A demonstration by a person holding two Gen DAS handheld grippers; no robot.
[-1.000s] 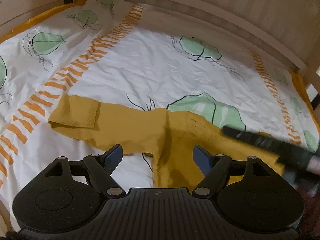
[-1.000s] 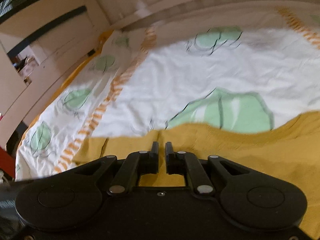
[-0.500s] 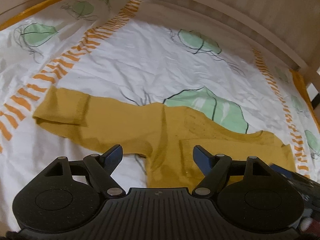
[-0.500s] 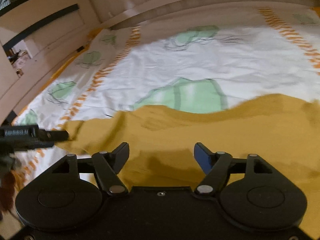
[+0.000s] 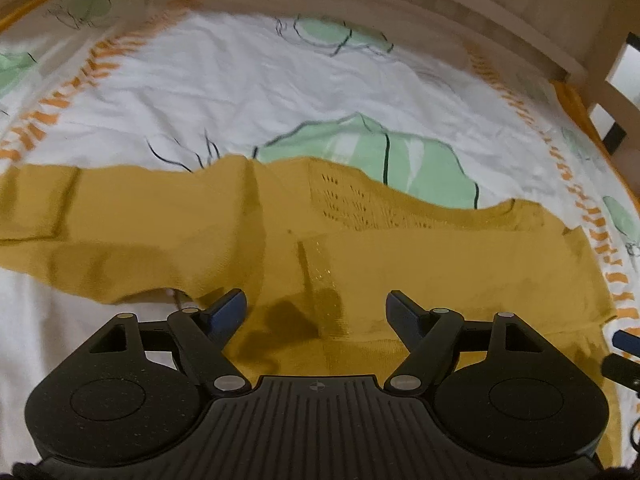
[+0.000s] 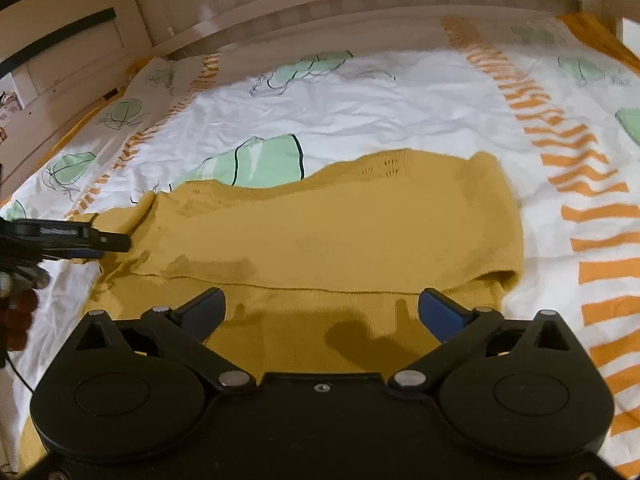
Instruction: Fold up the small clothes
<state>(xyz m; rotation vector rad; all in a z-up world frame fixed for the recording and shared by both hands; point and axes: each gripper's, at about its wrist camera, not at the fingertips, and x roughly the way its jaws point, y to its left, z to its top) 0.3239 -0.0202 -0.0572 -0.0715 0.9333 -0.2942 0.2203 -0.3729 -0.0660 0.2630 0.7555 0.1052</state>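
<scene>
On the bed point(image 5: 280, 80), the mustard sweater point(image 5: 360, 248) lies spread for folding; at six o'clock the left hand-held gripper point(image 5: 316, 308) hovers released, while the right hand-held gripper's point(image 6: 322, 308) jaws are opening, empty.

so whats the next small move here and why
Probably lower the left gripper and pinch the sweater where the sleeve joins the body. That sleeve lies spread out to the side on the sheet, unfolded, and the left jaws are open with nothing in them. The right gripper is opening, empty.
</scene>
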